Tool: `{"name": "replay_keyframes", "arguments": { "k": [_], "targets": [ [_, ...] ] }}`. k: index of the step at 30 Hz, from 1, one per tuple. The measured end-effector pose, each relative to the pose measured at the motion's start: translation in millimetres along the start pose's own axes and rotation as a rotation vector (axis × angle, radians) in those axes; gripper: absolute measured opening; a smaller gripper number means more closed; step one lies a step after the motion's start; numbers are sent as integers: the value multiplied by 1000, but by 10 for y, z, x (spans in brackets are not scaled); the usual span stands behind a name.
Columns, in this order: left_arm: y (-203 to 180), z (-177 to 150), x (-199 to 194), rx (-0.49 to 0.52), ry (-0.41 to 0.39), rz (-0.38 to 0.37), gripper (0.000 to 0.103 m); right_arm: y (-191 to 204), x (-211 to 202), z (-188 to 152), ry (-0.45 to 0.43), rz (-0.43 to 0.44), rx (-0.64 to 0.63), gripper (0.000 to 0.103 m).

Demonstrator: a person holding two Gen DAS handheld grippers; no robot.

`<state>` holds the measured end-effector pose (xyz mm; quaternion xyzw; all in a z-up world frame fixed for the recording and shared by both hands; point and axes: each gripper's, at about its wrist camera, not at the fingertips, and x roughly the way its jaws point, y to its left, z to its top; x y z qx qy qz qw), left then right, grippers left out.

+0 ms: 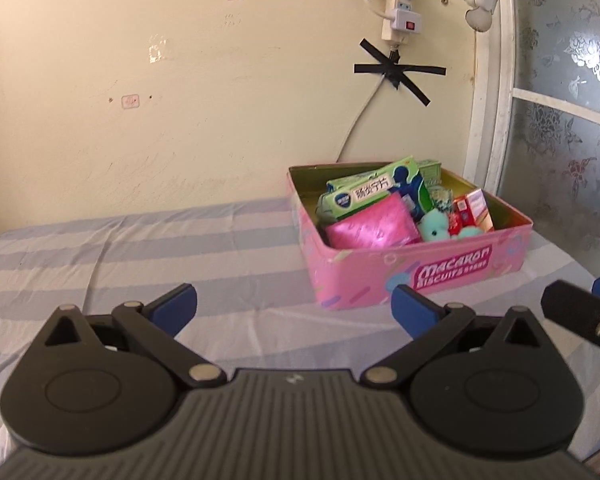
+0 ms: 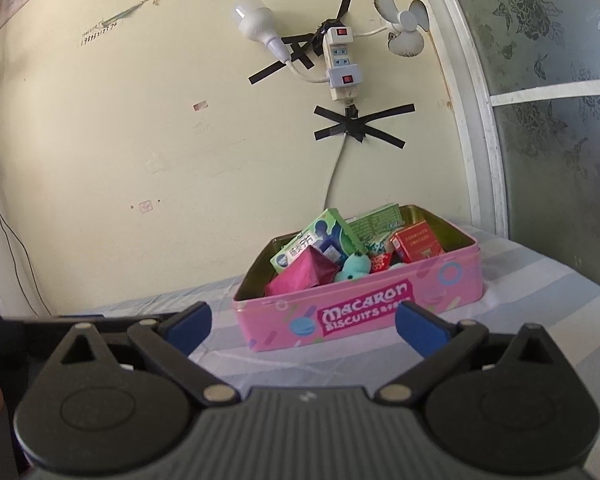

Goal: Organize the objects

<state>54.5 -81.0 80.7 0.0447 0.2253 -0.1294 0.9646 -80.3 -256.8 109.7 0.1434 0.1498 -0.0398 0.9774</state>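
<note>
A pink "Macaron Biscuits" tin (image 1: pixel 452 268) stands on the striped cloth by the wall; it also shows in the right wrist view (image 2: pixel 360 316). Inside lie a green box (image 1: pixel 376 192), a pink pouch (image 1: pixel 370 228), a teal plush toy (image 1: pixel 434 228) and a red box (image 1: pixel 474 208). The same green box (image 2: pixel 320 240), pink pouch (image 2: pixel 304 272), teal toy (image 2: pixel 354 266) and red box (image 2: pixel 418 246) show from the right. My left gripper (image 1: pixel 294 308) is open and empty, short of the tin. My right gripper (image 2: pixel 302 326) is open and empty, in front of the tin.
The striped cloth (image 1: pixel 140 256) covers the table up to a cream wall. A power strip (image 2: pixel 342 64) with a bulb, a small fan and a taped cable hangs above the tin. A frosted window (image 1: pixel 560 120) is at right. The right gripper's finger (image 1: pixel 580 316) shows at the left view's right edge.
</note>
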Motion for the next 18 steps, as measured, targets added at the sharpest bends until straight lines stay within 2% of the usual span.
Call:
{"name": "replay_keyframes", "arguments": {
  "k": [14,18],
  "targets": [
    [-37,-108,8,22,-34,7,103,-44,118,-92,46,-7,33,102],
    [-67,-118,55,26,-5,-22,103,-76,159,-121,62,-7,42,103]
  ]
}}
